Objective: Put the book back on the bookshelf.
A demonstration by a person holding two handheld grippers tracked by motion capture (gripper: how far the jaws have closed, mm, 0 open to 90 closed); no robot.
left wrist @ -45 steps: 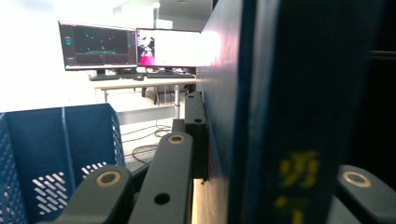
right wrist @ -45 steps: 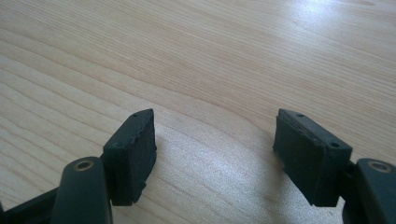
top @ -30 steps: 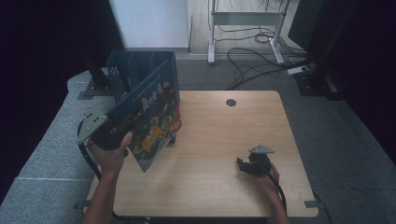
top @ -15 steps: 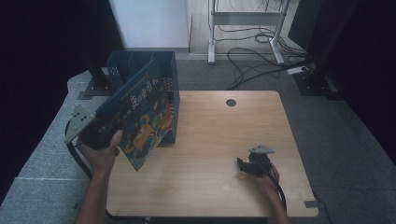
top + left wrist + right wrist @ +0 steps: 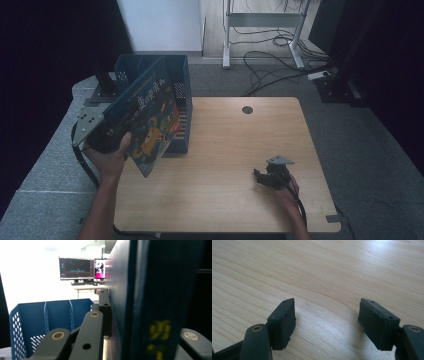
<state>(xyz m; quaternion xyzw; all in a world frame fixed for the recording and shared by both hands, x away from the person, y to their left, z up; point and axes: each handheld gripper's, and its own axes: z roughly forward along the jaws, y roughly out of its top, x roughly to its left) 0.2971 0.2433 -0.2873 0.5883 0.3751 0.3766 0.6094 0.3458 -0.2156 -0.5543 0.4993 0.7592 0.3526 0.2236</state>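
Observation:
A dark blue picture book (image 5: 152, 117) with a colourful cartoon cover hangs tilted above the table's left edge, in front of a blue slotted file rack (image 5: 179, 87). My left gripper (image 5: 117, 136) is shut on the book's lower left edge. In the left gripper view the book's spine (image 5: 140, 285) with yellow characters stands between the two jaws, and the rack (image 5: 50, 312) lies beyond. My right gripper (image 5: 261, 177) rests on the wooden table (image 5: 235, 135) at the front right, jaws open and empty (image 5: 327, 320).
The rack stands on the table's back left corner, partly over the edge. A round cable hole (image 5: 247, 109) sits near the table's far edge. Cables and a desk frame (image 5: 260, 20) lie on the floor behind. Monitors (image 5: 82, 268) show far off.
My left hand has shifted a little to the left with the book, whose cover now leans flatter. The right gripper has kept still.

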